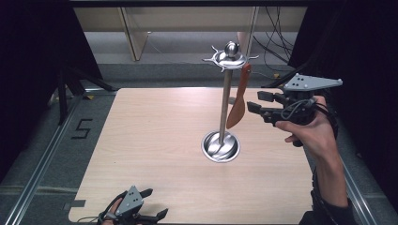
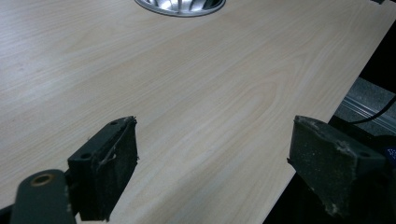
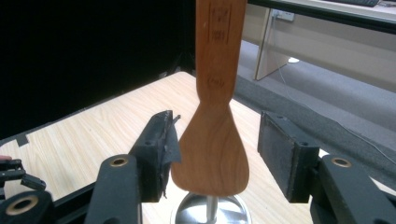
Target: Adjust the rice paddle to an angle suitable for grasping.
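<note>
One wooden spatula [image 3: 212, 154], hanging long axis upright from a steel rack [image 1: 226, 101] on the bench [image 1: 155, 154], blade between the parted, non-touching right fingers [image 3: 159, 154]; left fingers [image 2: 109, 168] wide, empty, far off.

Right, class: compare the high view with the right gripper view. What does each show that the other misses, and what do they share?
High view alone: the silver ball-topped hook ring from which the flat brown wooden spatula hangs, and the whole right gripper in the person's hand. Right gripper view alone: dark markings printed on the spatula's handle, and its blade sitting between the open jaws without touching either pad. Shared: the spatula, the round steel stand base, the pale wooden table.
</note>
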Motion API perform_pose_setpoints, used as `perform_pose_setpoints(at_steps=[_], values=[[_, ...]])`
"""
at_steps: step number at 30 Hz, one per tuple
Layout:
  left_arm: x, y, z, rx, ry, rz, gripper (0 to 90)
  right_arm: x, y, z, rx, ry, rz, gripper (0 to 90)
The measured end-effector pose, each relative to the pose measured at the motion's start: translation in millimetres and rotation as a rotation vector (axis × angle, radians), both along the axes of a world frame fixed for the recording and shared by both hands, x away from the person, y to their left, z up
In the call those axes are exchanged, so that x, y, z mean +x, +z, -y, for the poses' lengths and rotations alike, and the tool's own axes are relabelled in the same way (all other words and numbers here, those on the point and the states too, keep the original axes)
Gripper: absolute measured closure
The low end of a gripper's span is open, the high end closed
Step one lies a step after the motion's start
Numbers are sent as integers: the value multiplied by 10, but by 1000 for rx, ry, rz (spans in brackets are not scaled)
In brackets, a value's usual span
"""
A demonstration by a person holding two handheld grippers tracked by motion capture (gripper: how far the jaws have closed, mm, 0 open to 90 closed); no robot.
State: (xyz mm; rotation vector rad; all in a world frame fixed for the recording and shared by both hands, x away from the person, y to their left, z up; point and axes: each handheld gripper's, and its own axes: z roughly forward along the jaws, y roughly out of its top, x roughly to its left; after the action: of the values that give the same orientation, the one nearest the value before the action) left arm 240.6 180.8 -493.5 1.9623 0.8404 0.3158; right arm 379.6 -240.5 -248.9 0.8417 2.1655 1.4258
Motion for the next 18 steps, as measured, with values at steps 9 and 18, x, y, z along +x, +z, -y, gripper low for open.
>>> perform_pose_setpoints(at_steps=[9,18], values=[[-11,-2,1,-5,15,-15,148,-32,-195,15,-6,-11,-17,448],[-11,1,-1,-7,16,-24,148,-65,-348,74,19,-30,-17,444]])
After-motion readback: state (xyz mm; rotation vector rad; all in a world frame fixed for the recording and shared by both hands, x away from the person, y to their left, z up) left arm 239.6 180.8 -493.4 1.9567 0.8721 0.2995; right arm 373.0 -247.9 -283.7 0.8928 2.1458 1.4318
